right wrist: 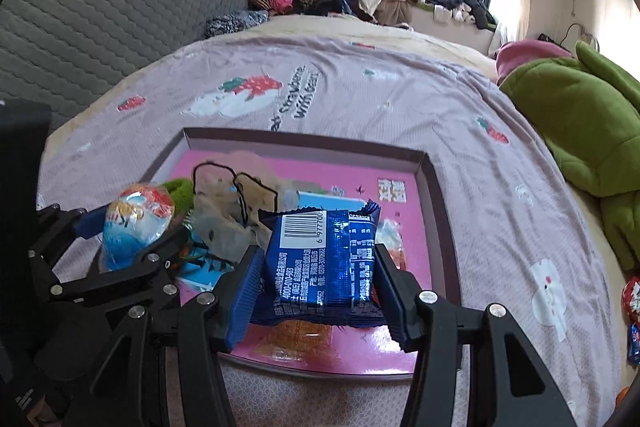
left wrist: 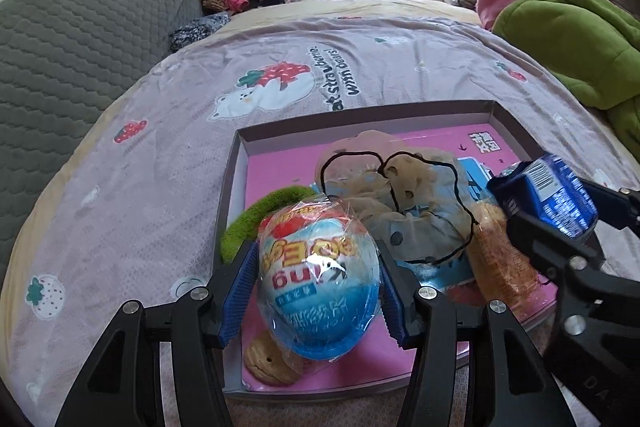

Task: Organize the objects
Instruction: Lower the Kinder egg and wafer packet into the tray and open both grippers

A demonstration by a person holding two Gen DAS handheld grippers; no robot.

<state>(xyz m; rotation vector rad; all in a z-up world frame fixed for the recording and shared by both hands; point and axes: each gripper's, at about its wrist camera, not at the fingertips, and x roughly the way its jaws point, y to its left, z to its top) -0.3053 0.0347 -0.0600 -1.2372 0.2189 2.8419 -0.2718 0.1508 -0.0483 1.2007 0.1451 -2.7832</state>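
While the left wrist view looks down the bed (left wrist: 360,39), the left tool (left wrist: 316,291) pinches a wrapped egg toy (left wrist: 320,279) over the pink tray (left wrist: 240,163), the right tool at 3 o'clock; seen from the right wrist, the right tool (right wrist: 316,287) pinches a blue snack packet (right wrist: 324,259) over that tray, the egg toy at 9 o'clock

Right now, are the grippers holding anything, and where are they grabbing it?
Yes. The left gripper squeezes the wrapped toy egg by its two sides. The right gripper pinches the blue snack packet by its side edges.
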